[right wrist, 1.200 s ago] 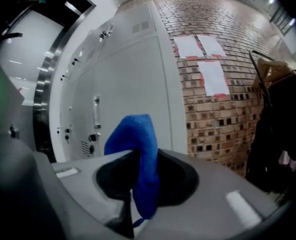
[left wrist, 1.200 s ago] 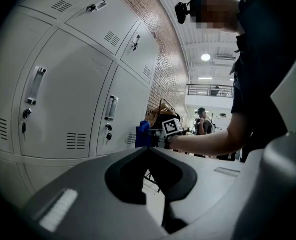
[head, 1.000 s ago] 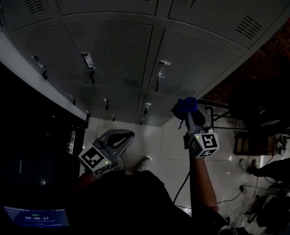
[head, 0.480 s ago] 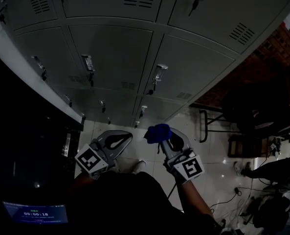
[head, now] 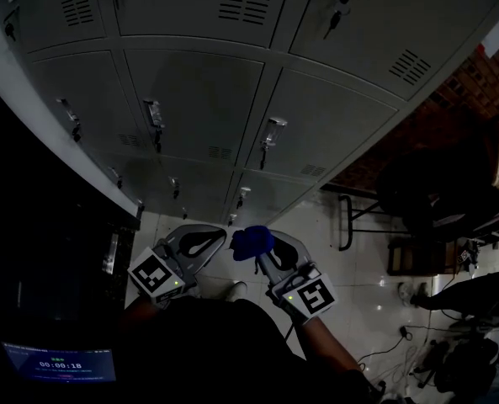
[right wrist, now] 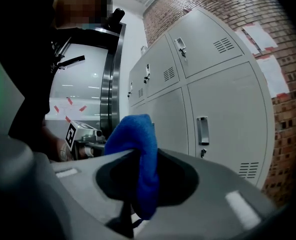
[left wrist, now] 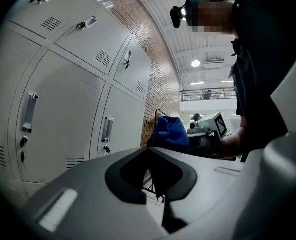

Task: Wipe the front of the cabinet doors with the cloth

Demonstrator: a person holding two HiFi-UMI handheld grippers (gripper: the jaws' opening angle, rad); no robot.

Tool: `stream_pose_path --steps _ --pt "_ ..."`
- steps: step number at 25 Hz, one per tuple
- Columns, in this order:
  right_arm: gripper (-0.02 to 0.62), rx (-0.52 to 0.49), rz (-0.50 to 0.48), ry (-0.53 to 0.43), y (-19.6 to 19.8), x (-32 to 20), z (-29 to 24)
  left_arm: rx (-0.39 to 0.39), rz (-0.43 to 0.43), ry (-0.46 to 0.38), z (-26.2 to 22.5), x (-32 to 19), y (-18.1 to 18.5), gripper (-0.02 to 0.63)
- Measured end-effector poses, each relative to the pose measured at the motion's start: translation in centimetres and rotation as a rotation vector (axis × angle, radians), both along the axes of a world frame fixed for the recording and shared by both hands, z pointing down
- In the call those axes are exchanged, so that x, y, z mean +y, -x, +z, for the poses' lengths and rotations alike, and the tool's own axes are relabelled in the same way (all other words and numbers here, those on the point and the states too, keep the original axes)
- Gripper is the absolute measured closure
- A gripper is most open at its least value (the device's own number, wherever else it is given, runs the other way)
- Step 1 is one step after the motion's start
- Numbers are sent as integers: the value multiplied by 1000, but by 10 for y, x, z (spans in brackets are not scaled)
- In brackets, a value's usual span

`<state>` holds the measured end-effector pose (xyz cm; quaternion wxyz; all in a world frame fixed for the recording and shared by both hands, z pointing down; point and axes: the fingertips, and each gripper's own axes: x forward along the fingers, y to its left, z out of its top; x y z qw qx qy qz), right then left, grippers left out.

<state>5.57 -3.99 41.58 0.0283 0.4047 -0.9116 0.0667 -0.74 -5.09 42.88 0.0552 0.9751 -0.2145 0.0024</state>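
Cabinet (head: 199,99): grey metal locker bank, doors closed, each with a slotted vent; no brand or number legible on any door
Handles (head: 154,114): upright metal pulls with a lock below, one per cabinet door
Cloth (head: 251,241): blue, bunched, off the cabinet and short of its lowest doors; in the right gripper view it (right wrist: 138,149) bulges above the jaws and hangs down between them
Right gripper (head: 262,247): jaws clamped on the cloth, tips toward the cabinet base; its cube carries a black-and-white square marker
Left gripper (head: 205,241): just beside the right one, on the side nearer the cabinet's left end; jaws pressed together with nothing between them (left wrist: 148,151); marker cube at its rear
Screen (head: 60,365): dim display well left of the cabinet, counter reading 00:00:18
Brick wall (head: 476,82): meets the cabinet's right end
Sheets (right wrist: 260,34): pale papers on the brick above the cabinet, print too small to read
Floor (head: 358,259): glossy pale tiles in front of the cabinet
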Motion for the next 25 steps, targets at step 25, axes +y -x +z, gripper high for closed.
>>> stream_pose_path --steps 25 --pt "528 10 -10 8 10 -1 -2 16 16 21 -12 2 -1 606"
